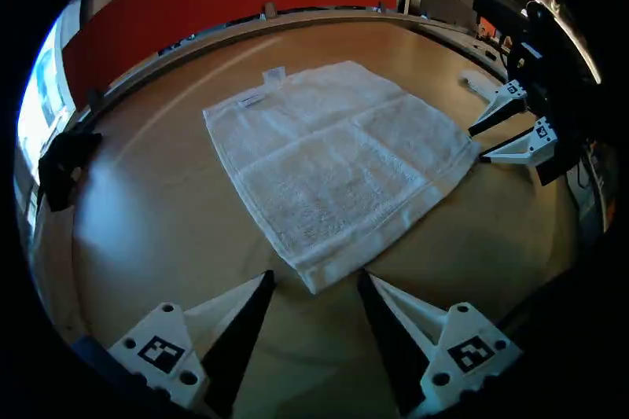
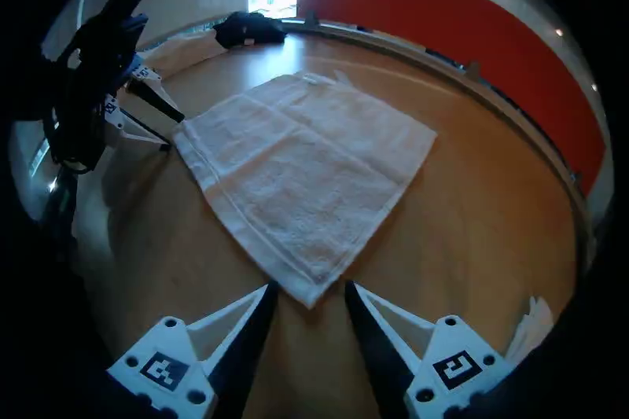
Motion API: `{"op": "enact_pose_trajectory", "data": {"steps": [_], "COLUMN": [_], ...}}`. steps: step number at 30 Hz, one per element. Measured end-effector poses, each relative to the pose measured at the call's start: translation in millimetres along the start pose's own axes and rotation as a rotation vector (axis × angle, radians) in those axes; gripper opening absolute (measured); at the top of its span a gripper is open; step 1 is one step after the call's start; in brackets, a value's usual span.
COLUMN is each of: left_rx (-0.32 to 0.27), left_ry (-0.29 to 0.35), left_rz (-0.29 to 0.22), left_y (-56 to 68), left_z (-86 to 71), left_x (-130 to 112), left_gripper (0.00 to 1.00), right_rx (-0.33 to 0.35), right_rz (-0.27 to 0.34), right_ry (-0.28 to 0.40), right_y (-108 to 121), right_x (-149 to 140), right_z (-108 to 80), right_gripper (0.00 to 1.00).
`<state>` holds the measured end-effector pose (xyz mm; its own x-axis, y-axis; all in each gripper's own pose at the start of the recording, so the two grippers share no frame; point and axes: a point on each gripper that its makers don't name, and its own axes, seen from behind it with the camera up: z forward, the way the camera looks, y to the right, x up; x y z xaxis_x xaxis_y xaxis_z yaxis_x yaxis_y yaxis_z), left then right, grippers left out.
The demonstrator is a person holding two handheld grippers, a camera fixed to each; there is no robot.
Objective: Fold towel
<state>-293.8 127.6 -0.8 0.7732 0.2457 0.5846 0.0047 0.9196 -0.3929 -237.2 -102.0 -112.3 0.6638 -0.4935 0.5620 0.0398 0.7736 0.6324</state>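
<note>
flat on the worktop (image 1: pixel 157 207): towel (image 1: pixel 338 159), one corner between the spread left tongs (image 1: pixel 315 274), neighbouring corner between the spread right tongs (image 2: pixel 310 287); nothing pinched yet.

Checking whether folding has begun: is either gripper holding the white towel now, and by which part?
Nothing is held. Both the left gripper and right gripper are open, each straddling a corner of the white terry towel.
</note>
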Motion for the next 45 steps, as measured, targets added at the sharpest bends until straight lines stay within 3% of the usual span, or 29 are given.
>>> {"op": "enact_pose_trajectory", "data": {"steps": [8, 14, 18, 24, 35, 45], "left_rx": [0.015, 0.031, 0.041, 0.054, 0.056, 0.040], "left_ry": [-0.016, -0.022, -0.028, -0.027, -0.024, -0.021], "left_rz": [-0.011, -0.035, -0.042, -0.056, -0.128, -0.148], "left_y": [0.2, -4.2, -5.9, -4.9, -5.8, 1.2], "left_z": [-0.6, -1.6, -1.5, -2.1, -2.7, -13.0], "left_x": [1, 1, 1, 1, 2, 3], "left_gripper": [0.66, 0.48, 0.27, 0.12, 0.09, 0.09], "right_rx": [0.024, 0.024, 0.024, 0.025, 0.028, 0.022], "right_rz": [0.004, 0.004, 0.001, -0.002, -0.005, -0.003], "right_ry": [0.012, 0.014, 0.012, 0.011, 0.007, 0.030], "right_y": [-8, -7, -7, -8, -10, -6], "right_x": [0, 1, 2, 2, 3, 14], "right_z": [0.2, 0.3, 0.9, 1.4, -0.7, -11.0], "right_gripper": [0.38, 0.22, 0.20, 0.18, 0.15, 0.14]}}
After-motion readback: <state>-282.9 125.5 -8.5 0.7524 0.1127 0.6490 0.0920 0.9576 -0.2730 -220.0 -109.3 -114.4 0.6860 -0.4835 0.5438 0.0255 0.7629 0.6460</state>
